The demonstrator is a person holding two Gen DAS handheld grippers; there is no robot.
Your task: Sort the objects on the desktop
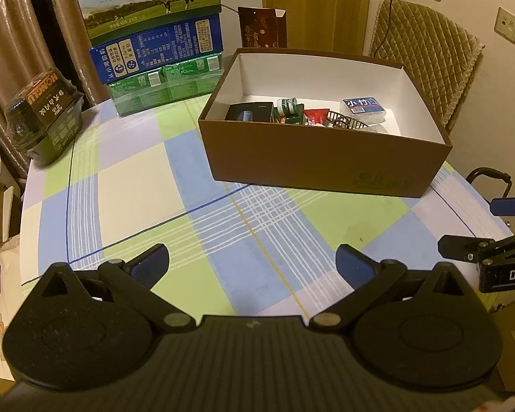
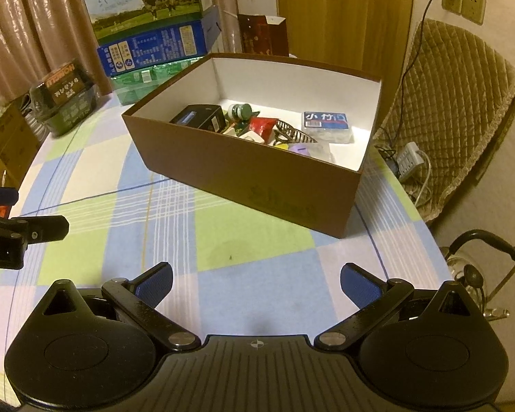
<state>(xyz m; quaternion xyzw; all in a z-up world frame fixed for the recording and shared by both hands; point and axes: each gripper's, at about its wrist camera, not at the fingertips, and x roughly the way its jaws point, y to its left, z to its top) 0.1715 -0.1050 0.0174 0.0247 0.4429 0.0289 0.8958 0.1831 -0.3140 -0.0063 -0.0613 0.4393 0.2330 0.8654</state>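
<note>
A brown cardboard box (image 1: 326, 161) with a white inside stands on the checked tablecloth; it also shows in the right wrist view (image 2: 257, 185). Inside lie several small items: a black box (image 1: 249, 110), a green-capped bottle (image 2: 240, 110), a red packet (image 2: 262, 126), a black wire rack (image 1: 346, 120) and a blue tissue pack (image 2: 328, 124). My left gripper (image 1: 252, 264) is open and empty, above the cloth in front of the box. My right gripper (image 2: 255, 283) is open and empty, also in front of the box.
Stacked milk cartons (image 1: 154, 34) stand behind the box at the left. A dark food tub (image 1: 46, 116) sits at the table's far left. A padded chair (image 2: 463, 110) and a kettle (image 2: 480, 267) are off the table's right edge.
</note>
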